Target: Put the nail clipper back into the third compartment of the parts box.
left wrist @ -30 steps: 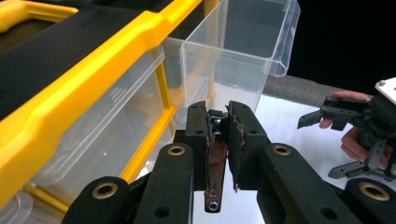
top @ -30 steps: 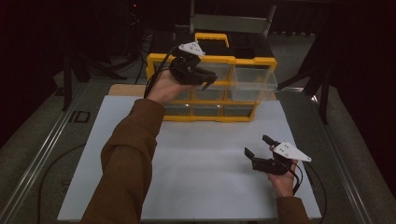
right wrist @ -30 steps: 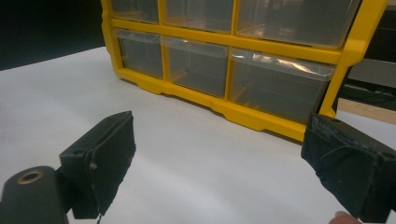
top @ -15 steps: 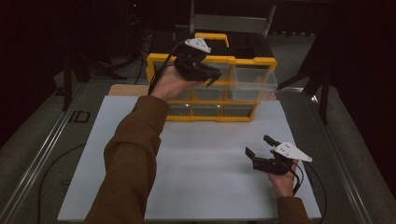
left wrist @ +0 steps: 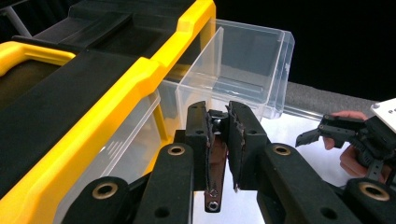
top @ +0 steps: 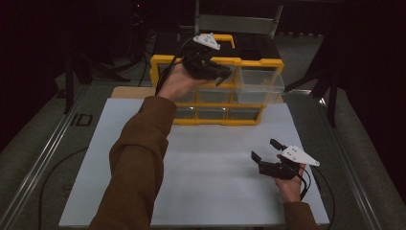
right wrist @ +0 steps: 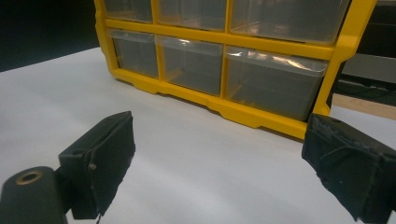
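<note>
A yellow drawer cabinet (top: pixel 218 62) with clear drawers stands at the back of the white mat (top: pixel 201 167). Its top right drawer (top: pixel 261 81) is pulled out; in the left gripper view this clear drawer (left wrist: pixel 243 60) lies just ahead of the jaws. My left gripper (top: pixel 221 76) is held high in front of the cabinet's top row. It (left wrist: pixel 219 116) is shut on a small dark part (left wrist: pixel 216 122), too small to identify. My right gripper (top: pixel 265 151) hovers low over the mat at the front right, and its jaws (right wrist: pixel 219 172) stand wide open with nothing between them.
The cabinet's lower drawers (right wrist: pixel 271 79) are pushed in and face the right gripper. A black and yellow lid with a handle (left wrist: pixel 42 51) tops the cabinet. The table's metal edges (top: pixel 43 158) run along both sides. Black cables (top: pixel 52 177) trail on the left.
My left gripper has risen and moved right along the cabinet's top row, toward the pulled-out drawer, still shut. The right gripper has stayed where it was, open.
</note>
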